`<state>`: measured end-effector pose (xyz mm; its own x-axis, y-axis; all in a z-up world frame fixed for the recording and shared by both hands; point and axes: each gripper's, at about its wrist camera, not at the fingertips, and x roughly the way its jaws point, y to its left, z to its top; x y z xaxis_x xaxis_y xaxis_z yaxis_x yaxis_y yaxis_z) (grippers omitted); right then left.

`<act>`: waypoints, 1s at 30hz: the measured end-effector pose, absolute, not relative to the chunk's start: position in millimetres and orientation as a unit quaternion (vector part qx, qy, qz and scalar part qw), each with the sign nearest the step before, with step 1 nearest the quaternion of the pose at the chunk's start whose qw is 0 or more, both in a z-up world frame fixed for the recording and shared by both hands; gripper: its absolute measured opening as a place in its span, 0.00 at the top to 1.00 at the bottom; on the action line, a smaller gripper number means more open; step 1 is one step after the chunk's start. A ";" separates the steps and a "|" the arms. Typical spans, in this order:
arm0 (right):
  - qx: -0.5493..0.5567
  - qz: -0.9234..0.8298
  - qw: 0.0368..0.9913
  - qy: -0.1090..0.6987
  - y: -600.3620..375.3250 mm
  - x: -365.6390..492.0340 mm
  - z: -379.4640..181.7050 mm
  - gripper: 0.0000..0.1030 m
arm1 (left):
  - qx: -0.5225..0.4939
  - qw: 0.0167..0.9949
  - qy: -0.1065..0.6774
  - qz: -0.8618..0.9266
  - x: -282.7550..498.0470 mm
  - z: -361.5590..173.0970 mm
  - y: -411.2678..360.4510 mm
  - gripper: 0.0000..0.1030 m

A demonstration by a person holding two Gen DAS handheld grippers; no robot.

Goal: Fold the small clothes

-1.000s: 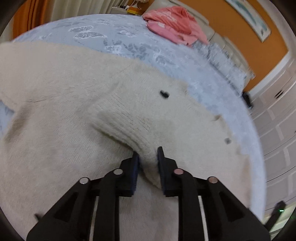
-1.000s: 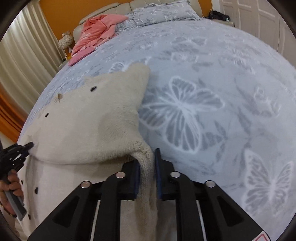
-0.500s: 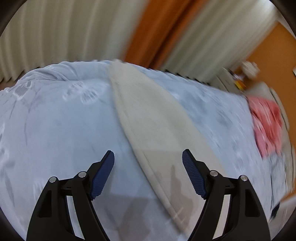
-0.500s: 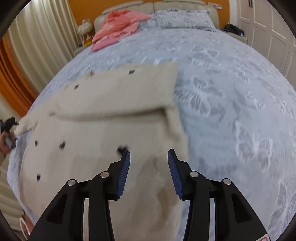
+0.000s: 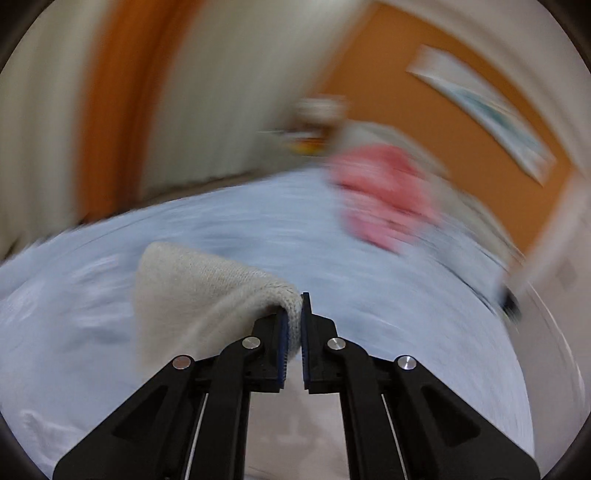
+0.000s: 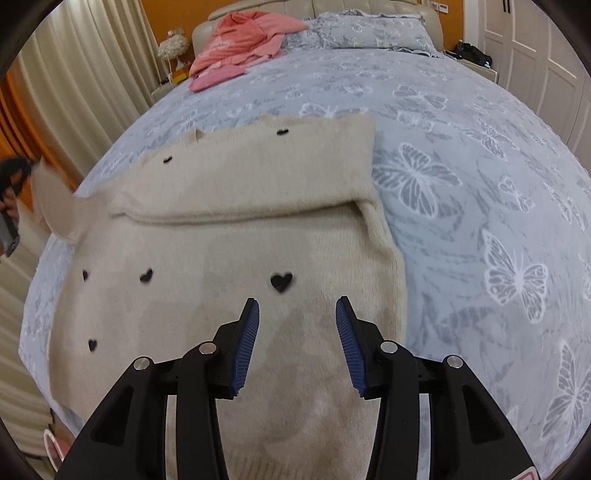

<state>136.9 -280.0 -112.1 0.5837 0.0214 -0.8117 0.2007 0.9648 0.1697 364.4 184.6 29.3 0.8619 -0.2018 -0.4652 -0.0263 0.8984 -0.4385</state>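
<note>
A cream knit sweater [image 6: 236, 229] with small black hearts lies on the blue butterfly bedspread [image 6: 461, 155]. One part of it is folded across the body. My right gripper [image 6: 297, 332] is open and empty just above the sweater's near part. My left gripper [image 5: 293, 325] is shut on a sweater sleeve [image 5: 207, 284] and holds it raised above the bed; that view is motion-blurred. The left gripper also shows at the far left of the right wrist view [image 6: 14, 173], with the sleeve [image 6: 51, 199] lifted.
A pink garment [image 6: 240, 44] lies near the headboard beside a pillow [image 6: 365, 29]. Curtains [image 6: 74, 74] hang along the left side of the bed. White wardrobe doors [image 6: 535, 48] stand on the right.
My left gripper was open half a second ago; it is now shut on the sleeve and lifting it. My right gripper let go of the sweater and has opened wider.
</note>
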 end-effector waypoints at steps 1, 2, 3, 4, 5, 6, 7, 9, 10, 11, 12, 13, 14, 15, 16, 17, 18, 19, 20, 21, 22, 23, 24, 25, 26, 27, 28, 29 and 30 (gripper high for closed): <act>0.126 -0.051 0.882 0.450 -280.4 137.8 -110.7 0.58 | -0.212 0.939 0.254 -0.089 353.7 39.2 154.3 0.95; 0.129 -0.052 0.884 0.447 -280.4 138.5 -108.7 0.58 | -0.204 0.935 0.257 -0.132 341.6 43.5 118.4 0.95; 0.132 -0.053 0.886 0.442 -282.3 138.8 -107.4 0.54 | -0.190 0.928 0.272 -0.170 331.2 40.3 79.0 0.91; 0.134 -0.054 0.886 0.440 -284.3 139.4 -107.0 0.51 | -0.179 0.920 0.291 -0.194 322.9 31.1 46.6 0.89; 0.137 -0.056 0.886 0.439 -286.8 140.2 -107.3 0.51 | -0.168 0.908 0.319 -0.213 313.3 9.9 9.7 0.85; 0.142 -0.057 0.885 0.440 -291.5 141.3 -108.5 0.51 | -0.158 0.900 0.347 -0.211 307.7 -12.4 -15.9 0.73; 0.145 -0.058 0.884 0.441 -295.5 141.9 -109.7 0.51 | -0.154 0.894 0.370 -0.202 303.1 -31.3 -32.7 0.63; 0.148 -0.063 0.882 0.442 -305.4 142.1 -111.6 0.50 | -0.144 0.879 0.414 -0.187 285.4 -74.3 -58.8 0.63; 0.151 -0.062 0.881 0.443 -308.7 142.2 -112.0 0.48 | -0.148 0.874 0.426 -0.183 277.2 -88.3 -64.9 0.62; 0.154 -0.060 0.881 0.444 -312.4 142.7 -112.5 0.47 | -0.151 0.870 0.434 -0.179 265.2 -101.0 -66.5 0.60; 0.154 -0.055 0.881 0.443 -315.1 144.8 -112.1 0.45 | -0.154 0.870 0.436 -0.172 264.2 -107.2 -63.1 0.53; 0.151 -0.049 0.883 0.442 -316.8 148.9 -111.2 0.44 | -0.164 0.871 0.434 -0.165 256.4 -110.3 -55.7 0.46; 0.148 -0.044 0.884 0.442 -316.8 152.7 -110.6 0.44 | -0.176 0.871 0.431 -0.159 253.5 -112.7 -46.1 0.43; 0.147 -0.031 0.885 0.441 -316.2 162.0 -108.9 0.44 | -0.196 0.871 0.426 -0.147 250.0 -112.1 -32.1 0.40; 0.152 -0.018 0.886 0.439 -315.5 170.8 -107.2 0.43 | -0.206 0.871 0.423 -0.141 254.1 -107.0 -24.5 0.40; 0.156 -0.006 0.887 0.434 -314.0 180.9 -104.9 0.42 | -0.224 0.873 0.415 -0.125 255.9 -103.3 -8.6 0.40; 0.158 0.008 0.889 0.429 -310.5 195.4 -102.3 0.38 | -0.236 0.873 0.411 -0.112 266.6 -101.1 5.8 0.37; 0.159 0.021 0.890 0.426 -305.8 210.3 -100.7 0.37 | -0.251 0.873 0.407 -0.101 272.9 -99.6 17.8 0.36; 0.161 0.032 0.891 0.424 -301.3 222.3 -99.8 0.37 | -0.263 0.872 0.404 -0.088 284.4 -100.2 28.6 0.36; 0.164 0.048 0.890 0.422 -293.8 242.2 -99.6 0.37 | -0.269 0.871 0.404 -0.075 291.7 -99.3 37.4 0.36; 0.162 0.053 0.891 0.421 -288.1 257.1 -99.3 0.37 | -0.276 0.871 0.402 -0.064 298.2 -98.9 48.3 0.36; 0.158 0.058 0.892 0.420 -280.6 277.3 -99.5 0.37 | -0.283 0.871 0.397 -0.052 305.2 -98.4 58.8 0.36; 0.159 0.061 0.891 0.421 -275.9 291.9 -100.2 0.37 | -0.292 0.872 0.391 -0.041 311.1 -98.9 67.7 0.36; 0.163 0.062 0.889 0.423 -271.3 306.4 -101.0 0.37 | -0.301 0.870 0.388 -0.036 315.7 -100.8 77.3 0.35; 0.174 0.072 0.884 0.428 -265.3 326.4 -103.3 0.37 | -0.314 0.865 0.390 -0.025 325.9 -104.3 86.1 0.35; 0.182 0.077 0.877 0.437 -260.3 342.6 -106.6 0.37 | -0.327 0.859 0.393 -0.016 332.2 -110.0 94.6 0.35; 0.185 0.077 0.874 0.442 -255.8 353.8 -107.7 0.35 | -0.344 0.852 0.395 -0.008 335.6 -114.7 104.7 0.35; 0.188 0.078 0.870 0.449 -250.1 371.2 -112.1 0.34 | -0.365 0.843 0.396 0.008 340.1 -122.8 113.2 0.35; 0.189 0.075 0.866 0.456 -244.6 383.6 -116.4 0.32 | -0.378 0.838 0.394 0.016 341.4 -127.5 119.3 0.35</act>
